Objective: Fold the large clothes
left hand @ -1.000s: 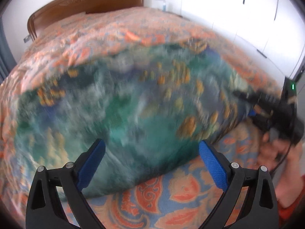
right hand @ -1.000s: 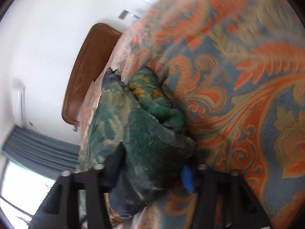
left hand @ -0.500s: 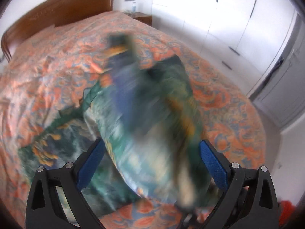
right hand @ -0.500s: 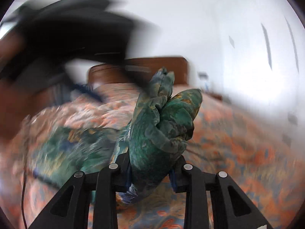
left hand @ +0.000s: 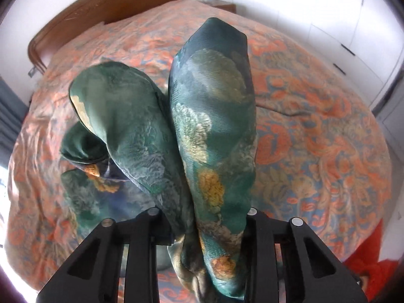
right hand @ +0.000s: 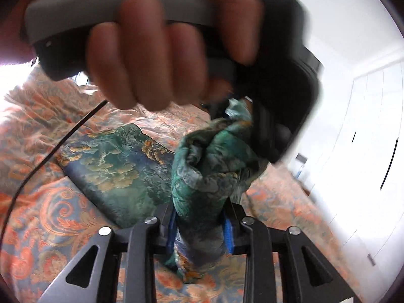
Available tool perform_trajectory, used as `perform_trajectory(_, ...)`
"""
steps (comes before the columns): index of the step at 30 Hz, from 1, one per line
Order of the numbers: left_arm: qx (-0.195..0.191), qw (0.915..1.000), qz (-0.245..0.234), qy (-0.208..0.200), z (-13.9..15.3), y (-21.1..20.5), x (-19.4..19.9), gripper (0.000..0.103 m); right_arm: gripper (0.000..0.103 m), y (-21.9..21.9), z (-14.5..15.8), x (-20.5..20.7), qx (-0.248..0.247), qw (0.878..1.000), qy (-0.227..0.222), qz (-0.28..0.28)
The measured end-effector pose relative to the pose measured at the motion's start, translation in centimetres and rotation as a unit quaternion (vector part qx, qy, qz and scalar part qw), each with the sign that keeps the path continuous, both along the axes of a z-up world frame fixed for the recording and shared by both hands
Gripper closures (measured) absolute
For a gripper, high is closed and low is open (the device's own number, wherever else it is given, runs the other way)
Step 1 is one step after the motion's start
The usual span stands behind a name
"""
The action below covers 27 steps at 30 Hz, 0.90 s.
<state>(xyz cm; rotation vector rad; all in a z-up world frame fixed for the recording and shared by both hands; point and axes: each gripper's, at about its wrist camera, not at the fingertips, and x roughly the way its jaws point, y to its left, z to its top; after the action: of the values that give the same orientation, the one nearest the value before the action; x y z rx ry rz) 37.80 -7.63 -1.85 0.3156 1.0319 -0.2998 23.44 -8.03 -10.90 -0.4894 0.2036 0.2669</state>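
Note:
A large green garment with gold and blue print (left hand: pixel 212 101) lies on the bed, part of it still flat (right hand: pixel 113 166). My left gripper (left hand: pixel 202 217) points steeply down, and its jaws are closing on a tall bunch of this cloth that hides the pads. In the right wrist view a hand (right hand: pixel 151 50) holds the left gripper's handle just above. My right gripper (right hand: pixel 199 227) has a thick fold of the same garment between its blue pads (right hand: pixel 227 232), which still touch the cloth while its jaws are opening.
An orange and blue paisley bedspread (left hand: pixel 315 126) covers the bed, with a wooden headboard (left hand: pixel 101 7) at the far end. White wardrobe doors (left hand: pixel 353 25) line the right side. A black cable (right hand: pixel 50 156) hangs over the bed. Something red (left hand: pixel 366 265) shows at lower right.
My left gripper's jaws, wide open before, have come together on a bunch of the garment and risen. My right gripper has rolled and carried its fold up beside the left one.

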Motion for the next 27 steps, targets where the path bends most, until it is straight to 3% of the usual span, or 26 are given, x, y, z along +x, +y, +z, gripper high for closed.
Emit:
perform_trajectory(1,-0.006,1.0000,0.004,0.003,0.3,0.8,0.2,0.075,0.055,-0.2,0.3,-0.2,0.014,1.000,0.010,0.011)
perform_trajectory(3,-0.031,0.9993,0.016,0.010,1.0,3.0,1.0,0.075,0.031,-1.4,0.7,-1.1,0.046,0.997,0.047,0.042)
perform_trajectory(4,-0.043,0.9987,0.024,0.010,1.5,4.7,1.3,0.075,0.029,-2.0,1.0,-1.7,0.067,0.994,0.061,0.057)
perform_trajectory(8,-0.059,0.9974,0.042,0.003,2.0,8.8,2.1,0.074,0.028,-4.4,0.8,-3.8,0.128,0.983,0.098,0.085)
perform_trajectory(16,-0.094,0.9866,0.130,0.031,-2.9,18.6,2.9,0.073,0.028,-7.8,-0.5,-1.4,0.199,0.965,0.163,0.045)
perform_trajectory(19,-0.111,0.9819,0.150,0.034,-4.8,21.5,2.4,0.073,0.036,-7.8,-0.2,0.7,0.216,0.960,0.177,0.032)
perform_trajectory(22,-0.125,0.9769,0.169,0.039,-5.9,24.3,2.5,0.072,0.050,-7.5,1.1,2.7,0.200,0.959,0.198,0.026)
perform_trajectory(24,-0.143,0.9711,0.186,0.042,-7.1,26.0,2.4,0.070,0.061,-6.2,1.9,4.6,0.188,0.959,0.211,0.030)
perform_trajectory(27,-0.174,0.9615,0.207,0.050,-8.6,28.3,2.5,0.068,0.067,-3.8,2.9,8.0,0.179,0.956,0.228,0.034)
